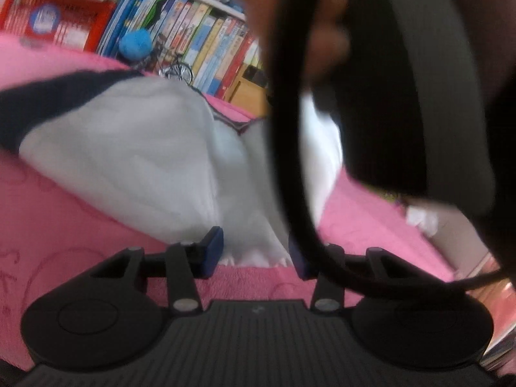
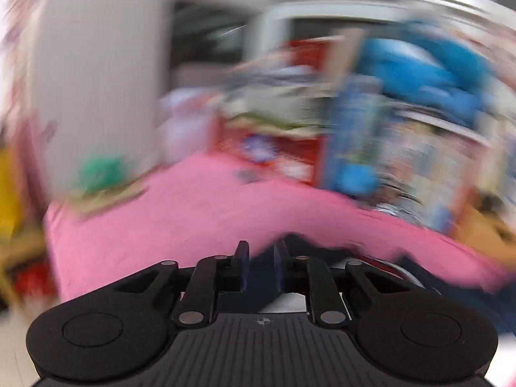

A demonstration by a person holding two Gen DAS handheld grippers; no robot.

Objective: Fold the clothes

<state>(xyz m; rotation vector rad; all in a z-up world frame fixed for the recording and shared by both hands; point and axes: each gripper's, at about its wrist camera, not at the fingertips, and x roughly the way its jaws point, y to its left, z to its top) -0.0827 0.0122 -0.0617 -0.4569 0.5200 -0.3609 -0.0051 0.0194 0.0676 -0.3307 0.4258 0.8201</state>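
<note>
Now, left claw [image 1: 254,254]: I see it grasping the garment. Its 2 blue pads sit on either side of a bunched white hem, and the cloth fills the gap between them.
Right claw [image 2: 261,264]: clenched, as far as I can read it. The 2 fingers stand close together with dark navy cloth between them. This view is heavily smeared, so I cannot make out any finer detail of the grip.
Garment [image 1: 129,161]: mostly white with a dark navy part. In the left wrist view it lies in a loose heap on the pink cover, running from the left claw toward the cover's far edge, and the navy band trails off to the cover's left edge. In the right wrist view only the navy part [image 2: 258,290] shows, low down at the fingers.
Pink cover [image 1: 64,225]: soft, with a faint swirl pattern, and it carries the garment. It also fills the middle of the right wrist view [image 2: 193,209].
Hand [image 1: 322,32]: it is close to the left camera at the upper right, wrapped around a dark grey handle and out of focus.
Cable [image 1: 290,129]: black, and it loops down in front of the left claw's right pad, partly hiding it.
Beyond the far edge: a row of books [image 1: 209,38], a blue plush ball [image 1: 137,43] and a small bicycle model [image 1: 179,67].
</note>
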